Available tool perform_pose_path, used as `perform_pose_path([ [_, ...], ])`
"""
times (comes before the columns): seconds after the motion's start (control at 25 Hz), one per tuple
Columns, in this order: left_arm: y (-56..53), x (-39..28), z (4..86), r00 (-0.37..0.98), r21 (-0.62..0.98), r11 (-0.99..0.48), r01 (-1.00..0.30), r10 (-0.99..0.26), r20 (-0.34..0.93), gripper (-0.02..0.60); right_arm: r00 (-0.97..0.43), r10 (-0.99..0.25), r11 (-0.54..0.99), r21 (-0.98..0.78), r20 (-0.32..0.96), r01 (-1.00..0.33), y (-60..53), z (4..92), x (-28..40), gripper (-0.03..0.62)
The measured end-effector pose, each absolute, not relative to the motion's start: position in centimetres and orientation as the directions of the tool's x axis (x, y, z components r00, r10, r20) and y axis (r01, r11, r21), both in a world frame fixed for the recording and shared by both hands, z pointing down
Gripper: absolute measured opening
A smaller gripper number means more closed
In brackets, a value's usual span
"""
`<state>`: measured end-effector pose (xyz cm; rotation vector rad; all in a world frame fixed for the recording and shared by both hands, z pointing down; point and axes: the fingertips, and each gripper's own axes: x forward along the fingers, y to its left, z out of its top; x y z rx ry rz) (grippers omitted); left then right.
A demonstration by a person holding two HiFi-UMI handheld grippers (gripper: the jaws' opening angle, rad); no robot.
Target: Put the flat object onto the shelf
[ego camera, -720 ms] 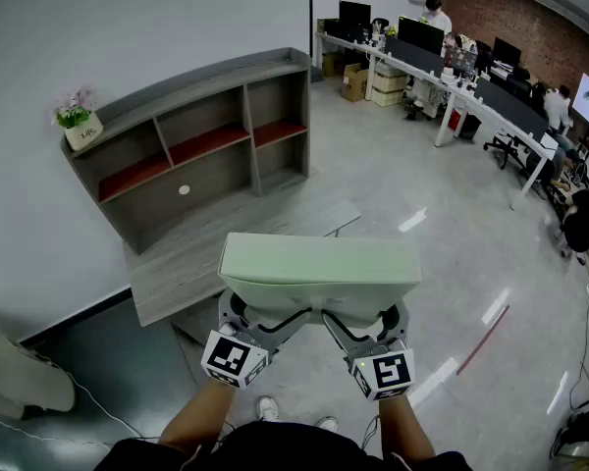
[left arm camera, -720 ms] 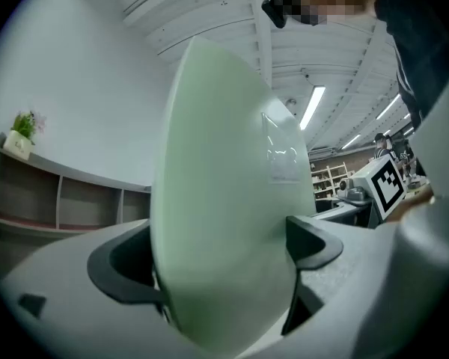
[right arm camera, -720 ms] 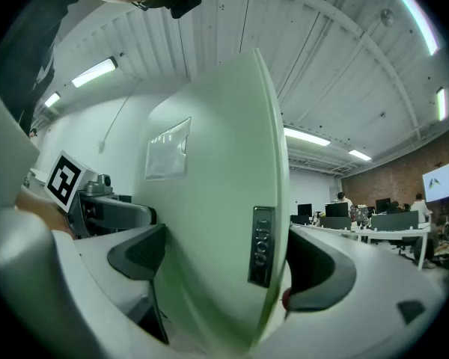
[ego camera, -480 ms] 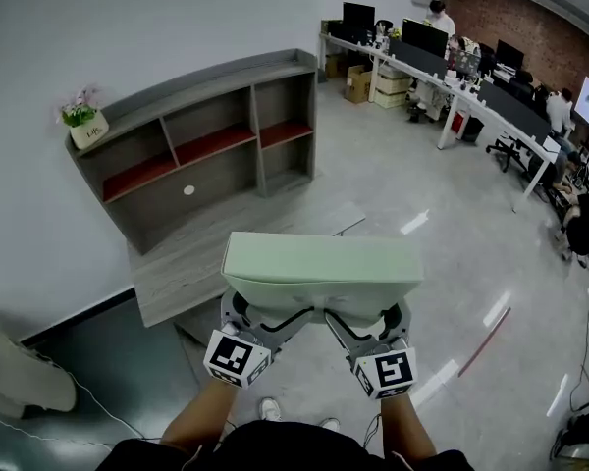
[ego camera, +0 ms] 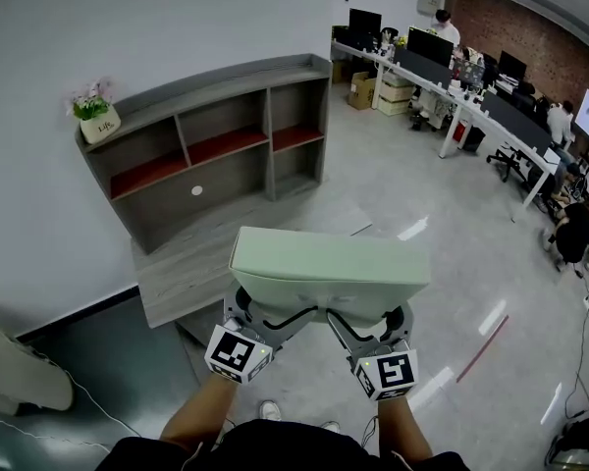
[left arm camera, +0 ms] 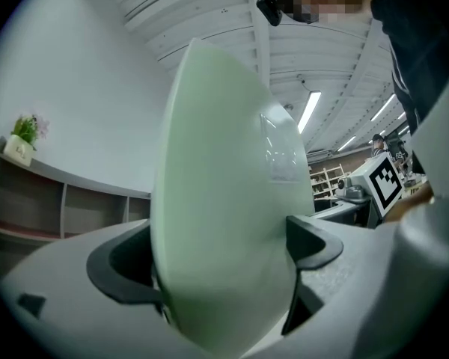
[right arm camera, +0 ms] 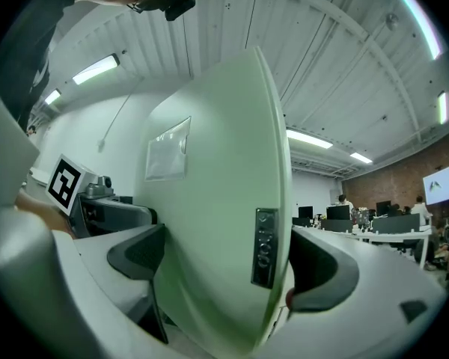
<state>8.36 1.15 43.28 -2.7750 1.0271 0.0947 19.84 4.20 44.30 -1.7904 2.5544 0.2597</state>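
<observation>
A pale green flat slab [ego camera: 329, 268] with rounded edges is held level in front of me, above the floor. My left gripper [ego camera: 258, 314] is shut on its near left edge and my right gripper [ego camera: 366, 319] is shut on its near right edge. In the left gripper view the slab [left arm camera: 224, 223] fills the gap between the dark pads [left arm camera: 307, 245]. In the right gripper view the slab [right arm camera: 217, 215] shows a small button panel on its rim, wedged between the pads [right arm camera: 138, 256]. The grey wooden shelf [ego camera: 211, 150] with red-lined compartments stands ahead to the left against the white wall.
A small potted plant [ego camera: 96, 116] sits on the shelf's top left end. A low grey wooden platform [ego camera: 191, 263] lies before the shelf. Office desks with monitors [ego camera: 452, 77] and seated people fill the far right. A cable [ego camera: 59, 410] and a beige object lie at the lower left.
The shelf has shifted slightly right and down in the head view, so I have come a little closer and turned toward it. The slab stays gripped in both grippers.
</observation>
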Motion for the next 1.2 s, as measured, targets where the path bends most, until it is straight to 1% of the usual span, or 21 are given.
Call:
perform_pose_path([
  [0.8, -2.0, 1.5, 42.9, 0.777, -0.132, -0.766, -0.629, -0.613, -0.146, 0.541, -0.334, -0.937, 0.315, 0.162, -0.104, -0.935, 1.4, 43.5, 12.9, 0.505],
  [1.2, -4.4, 0.1, 43.4, 0.757, -0.14, -0.744, -0.653, -0.642, -0.119, 0.541, -0.369, -0.924, 0.354, 0.137, -0.105, -0.925, -1.5, 44.2, 11.6, 0.505],
])
